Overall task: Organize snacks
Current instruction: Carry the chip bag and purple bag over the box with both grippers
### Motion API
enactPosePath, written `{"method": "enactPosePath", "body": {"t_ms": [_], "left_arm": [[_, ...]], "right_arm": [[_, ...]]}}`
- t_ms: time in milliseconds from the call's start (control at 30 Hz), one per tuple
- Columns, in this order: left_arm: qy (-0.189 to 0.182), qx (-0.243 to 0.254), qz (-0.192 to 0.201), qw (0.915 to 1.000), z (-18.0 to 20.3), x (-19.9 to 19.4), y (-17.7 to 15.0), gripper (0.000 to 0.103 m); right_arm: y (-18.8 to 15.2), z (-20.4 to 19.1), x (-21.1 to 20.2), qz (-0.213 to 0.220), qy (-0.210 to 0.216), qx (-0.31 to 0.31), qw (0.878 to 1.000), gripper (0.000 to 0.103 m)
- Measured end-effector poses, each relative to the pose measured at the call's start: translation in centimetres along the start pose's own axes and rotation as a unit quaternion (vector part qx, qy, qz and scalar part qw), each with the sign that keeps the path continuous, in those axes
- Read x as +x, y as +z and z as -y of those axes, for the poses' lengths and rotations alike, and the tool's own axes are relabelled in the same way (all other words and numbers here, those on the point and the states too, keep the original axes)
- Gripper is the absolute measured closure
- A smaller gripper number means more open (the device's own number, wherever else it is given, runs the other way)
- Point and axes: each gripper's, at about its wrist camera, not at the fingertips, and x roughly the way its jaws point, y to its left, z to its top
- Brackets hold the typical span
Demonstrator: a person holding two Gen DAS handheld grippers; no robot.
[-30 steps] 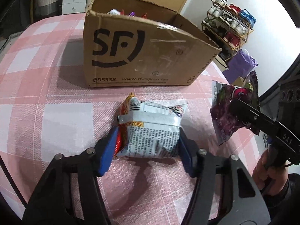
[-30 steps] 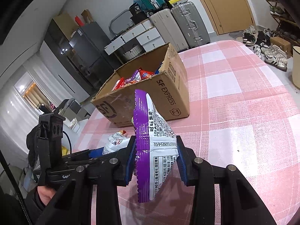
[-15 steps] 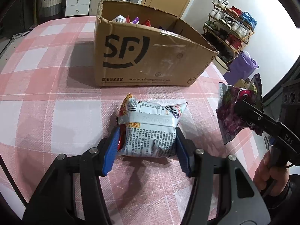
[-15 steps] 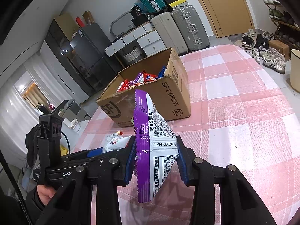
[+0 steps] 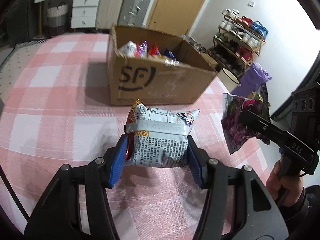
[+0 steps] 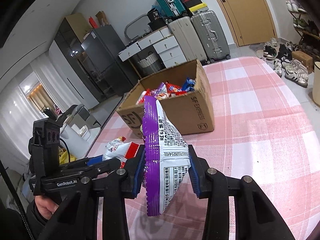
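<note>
My left gripper [image 5: 156,160] is shut on a white and red snack bag [image 5: 162,134], held above the pink checked tablecloth. The same bag [image 6: 118,150] shows at the lower left of the right wrist view. A purple and white snack bag [image 6: 164,160] stands on edge between the blue pads of my right gripper [image 6: 167,172], which is shut on it. In the left wrist view that purple bag [image 5: 242,120] hangs at the right in the right gripper [image 5: 250,118]. Ahead stands an open cardboard box [image 5: 156,82] with several bright snack packs inside; it also sits beyond the purple bag in the right view [image 6: 192,116].
The table [image 6: 260,124] carries a pink and white checked cloth. Suitcases [image 6: 210,34], white drawers and a dark cabinet stand behind the table. A shoe rack [image 5: 240,42] and a purple bag [image 5: 254,78] lie off the table's right edge. A person's hands grip both handles.
The left gripper has lifted the white and red bag off the cloth and now looks down into the box from higher up. The right gripper with the purple bag has barely moved.
</note>
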Motion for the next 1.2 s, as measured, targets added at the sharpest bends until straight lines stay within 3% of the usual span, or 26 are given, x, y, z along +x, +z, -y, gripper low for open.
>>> {"method": "enactPosePath", "body": {"t_ms": [267,700,967,1200], "left_arm": [[0.001,-0.009,0.064,0.9979,-0.2,-5.8,2.0,0.050],[0.025,0.017,0.126,0.9915,1.4,-12.7,6.8,0.049],[0.030,0.043,0.141,0.9887,3.4,-15.4,11.0,0.049],[0.027,0.053,0.142,0.9881,5.1,-15.2,15.1,0.049]], "right_arm": [[1.5,-1.8,-1.3,0.012,0.006,-0.014,1.000,0.064],[6.2,-5.3,-2.4,0.030,0.031,-0.049,0.998,0.064],[10.6,-7.0,-3.4,0.050,0.037,-0.078,0.995,0.064],[15.3,-7.5,-3.4,0.057,0.025,-0.101,0.993,0.064]]}}
